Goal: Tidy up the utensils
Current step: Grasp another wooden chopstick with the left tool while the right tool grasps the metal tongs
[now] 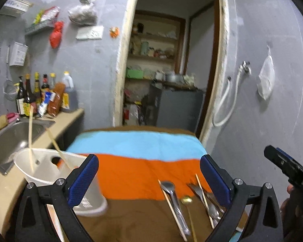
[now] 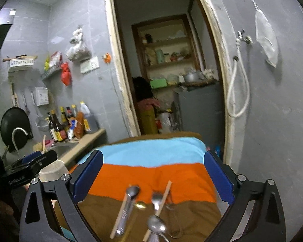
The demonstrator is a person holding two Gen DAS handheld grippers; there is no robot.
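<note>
While bottles of sauce (image 1: 40, 94) crowd the back of the counter beside a steel sink (image 1: 12, 137) at far left, a white utensil holder (image 1: 50, 167) stands at the table's left edge with two wooden chopsticks (image 1: 31, 139) leaning in it. Next comes the left gripper (image 1: 149, 179), its blue-padded fingers spread wide and holding nothing, above a cloth (image 1: 139, 171) striped blue, orange and brown. Right of centre on that cloth lies the loose cutlery: a steel spoon (image 1: 168, 187) with a chopstick (image 1: 171, 209) beside it, a small gold spoon (image 1: 186, 199), then forks (image 1: 196, 189) crossed by another chopstick. Seen from the right wrist camera, the right gripper (image 2: 153, 177) hovers over the same pile, its jaws also wide apart and empty. Farther right, a white hose (image 1: 226, 102) and a plastic bag (image 1: 265, 78) hang on the grey wall.
</note>
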